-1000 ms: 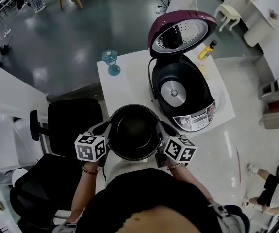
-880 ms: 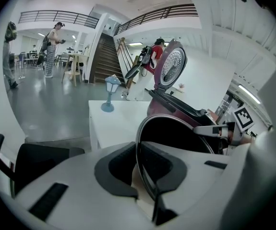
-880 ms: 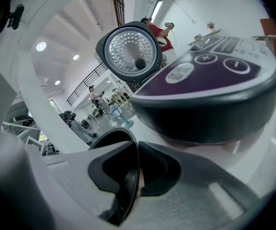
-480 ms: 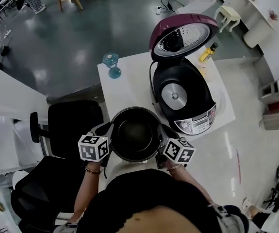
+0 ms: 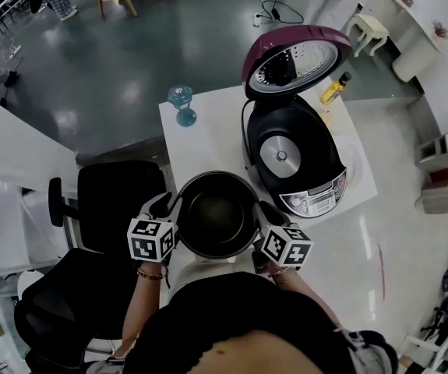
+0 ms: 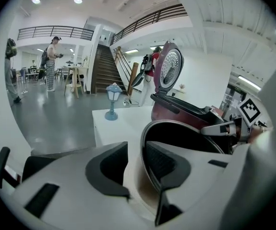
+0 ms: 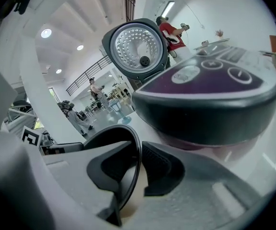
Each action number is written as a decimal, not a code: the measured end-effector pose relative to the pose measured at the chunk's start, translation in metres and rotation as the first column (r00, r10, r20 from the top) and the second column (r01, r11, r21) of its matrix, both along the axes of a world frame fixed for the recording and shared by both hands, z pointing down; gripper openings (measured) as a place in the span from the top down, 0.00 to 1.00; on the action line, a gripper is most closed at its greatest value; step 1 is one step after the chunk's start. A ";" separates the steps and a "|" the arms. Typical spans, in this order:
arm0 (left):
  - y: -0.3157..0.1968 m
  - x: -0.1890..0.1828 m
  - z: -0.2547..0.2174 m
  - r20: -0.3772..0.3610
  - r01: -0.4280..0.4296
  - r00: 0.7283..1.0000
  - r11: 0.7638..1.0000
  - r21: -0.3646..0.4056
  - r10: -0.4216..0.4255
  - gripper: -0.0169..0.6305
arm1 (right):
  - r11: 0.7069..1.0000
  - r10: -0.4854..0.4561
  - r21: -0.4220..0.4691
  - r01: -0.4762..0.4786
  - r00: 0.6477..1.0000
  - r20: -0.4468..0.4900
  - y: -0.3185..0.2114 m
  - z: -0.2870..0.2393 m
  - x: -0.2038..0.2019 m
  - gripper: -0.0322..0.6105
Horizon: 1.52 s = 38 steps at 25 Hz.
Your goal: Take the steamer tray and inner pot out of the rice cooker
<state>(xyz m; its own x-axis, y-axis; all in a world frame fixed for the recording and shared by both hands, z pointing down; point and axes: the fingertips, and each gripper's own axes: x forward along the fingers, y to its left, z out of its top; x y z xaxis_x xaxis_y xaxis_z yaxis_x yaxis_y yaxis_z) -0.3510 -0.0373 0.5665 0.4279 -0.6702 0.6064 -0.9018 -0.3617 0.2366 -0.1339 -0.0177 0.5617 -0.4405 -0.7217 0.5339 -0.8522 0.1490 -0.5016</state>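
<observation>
Nearest me, the inner pot point(image 5: 216, 216) sat on the near end of the white table point(image 5: 200, 135), out of the rice cooker and just beside it. The left gripper point(image 6: 137, 163) and the right gripper point(image 7: 138, 169) straddled its rim on opposite sides, jaws slack, pads not pinching. It looked a stiff, thin-walled metal pot with a slick dark coating, and fairly light while empty, I'd guess. The rim, taken at two opposite points, seemed the sensible hold, though a light pinch might slide on it. Against a second before, both pairs of jaws had just been opening with the rim between them, and the pot had kept its place. Beyond, the rice cooker point(image 5: 294, 154) stood empty, its lid point(image 5: 294, 57) up. I saw no steamer tray.
</observation>
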 end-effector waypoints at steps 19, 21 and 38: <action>0.027 -0.028 -0.136 -0.061 0.214 0.976 0.865 0.453 -0.209 0.87 | 0.859 -0.044 0.473 0.196 0.949 -0.313 0.005 -0.129 0.010 0.88; 0.033 -0.029 -0.149 -0.035 0.211 0.974 0.838 0.502 -0.225 0.87 | 0.841 -0.013 0.510 0.182 0.949 -0.316 0.004 -0.142 0.019 0.88; 0.069 -0.027 -0.161 -0.084 0.296 0.951 0.804 0.515 -0.296 0.87 | 0.821 0.025 0.549 0.157 0.950 -0.310 0.004 -0.153 0.037 0.94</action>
